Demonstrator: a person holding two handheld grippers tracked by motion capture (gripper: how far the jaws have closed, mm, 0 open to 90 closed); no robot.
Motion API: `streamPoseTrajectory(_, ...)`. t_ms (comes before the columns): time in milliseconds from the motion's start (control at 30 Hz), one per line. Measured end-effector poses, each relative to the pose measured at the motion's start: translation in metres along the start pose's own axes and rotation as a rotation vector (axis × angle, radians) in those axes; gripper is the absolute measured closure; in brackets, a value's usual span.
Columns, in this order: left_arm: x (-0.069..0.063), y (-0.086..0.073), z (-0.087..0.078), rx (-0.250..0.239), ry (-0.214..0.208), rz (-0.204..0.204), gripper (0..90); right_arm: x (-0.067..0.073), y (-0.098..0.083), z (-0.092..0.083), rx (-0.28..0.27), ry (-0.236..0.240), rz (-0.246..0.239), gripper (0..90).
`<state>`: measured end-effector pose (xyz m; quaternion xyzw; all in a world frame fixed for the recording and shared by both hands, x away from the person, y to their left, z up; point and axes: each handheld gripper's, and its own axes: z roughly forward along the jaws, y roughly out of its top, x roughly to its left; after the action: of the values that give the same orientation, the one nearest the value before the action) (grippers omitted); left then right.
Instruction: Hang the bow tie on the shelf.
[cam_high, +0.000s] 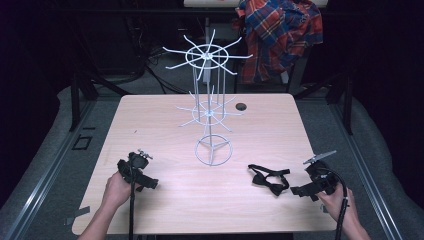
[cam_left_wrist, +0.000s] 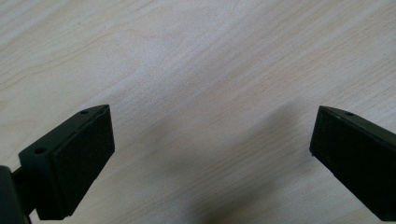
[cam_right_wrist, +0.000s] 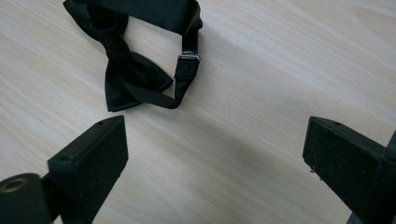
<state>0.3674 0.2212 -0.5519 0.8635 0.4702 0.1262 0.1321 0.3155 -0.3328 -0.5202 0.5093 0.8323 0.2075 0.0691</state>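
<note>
Black bow tie (cam_high: 269, 180) flat on table (cam_high: 150, 120), near front right, long axis running from back-left to front-right, strap looped alongside. Right gripper (cam_high: 299, 191) just beside it, jaws wide, empty. White wire rack (cam_high: 212, 107) upright mid-table. Left gripper (cam_high: 151, 183) front left, jaws wide over bare wood. Plaid shirt (cam_high: 278, 35) hanging behind table.
</note>
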Motion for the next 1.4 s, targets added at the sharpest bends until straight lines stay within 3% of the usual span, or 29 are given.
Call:
streamPoseTrajectory(300, 0.0, 0.0, 0.0, -0.002, 0.007, 0.006, 0.0, 0.005, 0.008, 0.006, -0.009, 0.005, 0.016, 15.7)
streamPoseTrajectory(467, 0.0, 0.001, 0.0, -0.001, 0.007, 0.006, 0.0, 0.01, 0.014, 0.011, -0.017, -0.003, 0.02, 25.3)
streamPoseTrajectory(500, 0.0, 0.001, 0.0, -0.001, 0.007, 0.007, 0.0, 0.012, 0.016, 0.013, -0.026, -0.007, 0.021, 30.7)
streamPoseTrajectory(733, -0.001, 0.001, 0.001, 0.004, 0.008, 0.01, 0.0, 0.012, 0.024, 0.026, -0.002, -0.039, 0.018, 45.2)
streamPoseTrajectory(967, -0.002, 0.001, 0.003, 0.01, 0.011, 0.011, 0.0, 0.011, 0.027, 0.034, 0.019, -0.023, 0.026, 50.1)
streamPoseTrajectory(1000, -0.002, 0.001, 0.003, 0.01, 0.012, 0.011, 0.1, 0.012, 0.027, 0.037, -0.006, -0.022, 0.04, 51.0)
streamPoseTrajectory(1033, -0.002, 0.001, 0.003, 0.01, 0.012, 0.011, 0.0, 0.012, 0.028, 0.037, 0.023, -0.027, 0.02, 52.4)
streamPoseTrajectory(1100, -0.002, 0.001, 0.002, 0.01, 0.012, 0.011, 0.0, 0.014, 0.029, 0.04, 0.026, -0.034, 0.006, 56.3)
streamPoseTrajectory(1400, -0.002, 0.001, 0.002, 0.008, 0.008, 0.011, 0.0, 0.015, 0.029, 0.043, 0.046, -0.032, 0.004, 73.3)
